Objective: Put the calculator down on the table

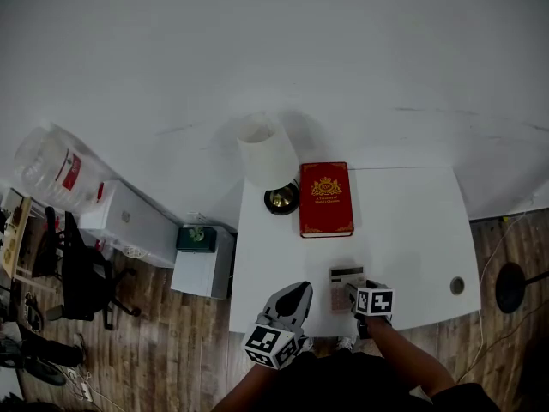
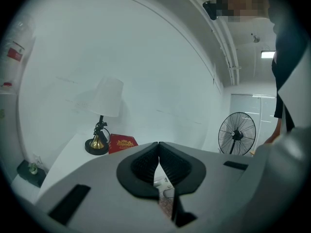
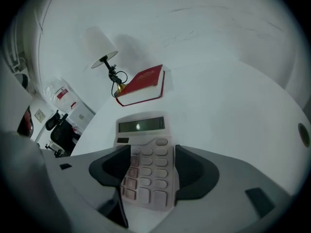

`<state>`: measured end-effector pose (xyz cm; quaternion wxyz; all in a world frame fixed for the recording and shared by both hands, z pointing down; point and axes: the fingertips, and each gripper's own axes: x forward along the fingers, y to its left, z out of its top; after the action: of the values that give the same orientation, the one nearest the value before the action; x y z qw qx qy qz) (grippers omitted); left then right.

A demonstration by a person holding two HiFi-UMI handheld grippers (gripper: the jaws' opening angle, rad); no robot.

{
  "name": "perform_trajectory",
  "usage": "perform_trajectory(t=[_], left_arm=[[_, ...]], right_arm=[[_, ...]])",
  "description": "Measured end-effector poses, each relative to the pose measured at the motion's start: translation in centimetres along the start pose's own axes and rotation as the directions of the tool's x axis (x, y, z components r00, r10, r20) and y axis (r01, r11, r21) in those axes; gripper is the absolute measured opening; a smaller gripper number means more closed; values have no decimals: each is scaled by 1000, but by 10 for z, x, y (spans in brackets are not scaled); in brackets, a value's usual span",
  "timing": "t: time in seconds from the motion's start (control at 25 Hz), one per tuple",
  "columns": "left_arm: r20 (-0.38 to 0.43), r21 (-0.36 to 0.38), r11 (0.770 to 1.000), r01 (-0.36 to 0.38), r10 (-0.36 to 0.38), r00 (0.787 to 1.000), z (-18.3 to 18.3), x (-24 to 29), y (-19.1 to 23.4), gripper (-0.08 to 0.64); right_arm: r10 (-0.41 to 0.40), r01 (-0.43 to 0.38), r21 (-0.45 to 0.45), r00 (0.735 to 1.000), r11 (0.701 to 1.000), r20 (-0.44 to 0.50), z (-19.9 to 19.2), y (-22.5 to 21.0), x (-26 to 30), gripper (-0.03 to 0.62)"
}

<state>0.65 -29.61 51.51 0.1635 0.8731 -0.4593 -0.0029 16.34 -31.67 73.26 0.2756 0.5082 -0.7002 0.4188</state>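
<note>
Right hand-held gripper point(image 3: 152, 148), foreground: jaws spread wide, one on either side of the calculator point(image 3: 148, 161), pads apparently clear of its edges. Left hand-held gripper point(image 2: 159, 144): jaws closed together, empty, held near the front edge. Tabletop point(image 1: 412, 230): white, carrying a lamp point(image 1: 268, 157), a red book point(image 1: 326, 198) and, apart from both near the front edge, the calculator lying face up. Hazard: the calculator sits close to that edge and between the pads, so a skewed withdrawal could catch one side and drag or tip it toward the floor point(image 1: 154, 333).
</note>
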Motion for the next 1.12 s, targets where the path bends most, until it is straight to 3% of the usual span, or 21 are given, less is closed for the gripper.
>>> perform_trajectory(t=[0.12,0.24,0.44,0.56,0.72,1.04,1.12], left_arm=[[4,0,1000,-2,2,1000,1,-2,0,18],[5,2,1000,-3,3,1000,2,-5,0,18],[1,18,1000,-9,9,1000,4,-3,0,18],[-20,69,997,-26,27,999,10,1,1,18],[17,120,992,-39,37,999,31,6,3,18],[74,177,983,-37,24,997,59,6,1,18],[70,181,983,-34,22,997,63,5,0,18]], right_arm=[[-3,3,-27,1000,1000,21,4,-1,-5,304],[26,-17,-90,995,996,100,29,9,-23,301],[118,-49,-257,958,965,260,91,47,-74,249],[158,-24,-351,920,936,359,123,71,-107,228],[217,7,-429,854,903,472,158,96,-149,190],[257,94,-462,726,882,638,192,115,-218,19],[269,93,-464,707,881,653,194,118,-229,18]])
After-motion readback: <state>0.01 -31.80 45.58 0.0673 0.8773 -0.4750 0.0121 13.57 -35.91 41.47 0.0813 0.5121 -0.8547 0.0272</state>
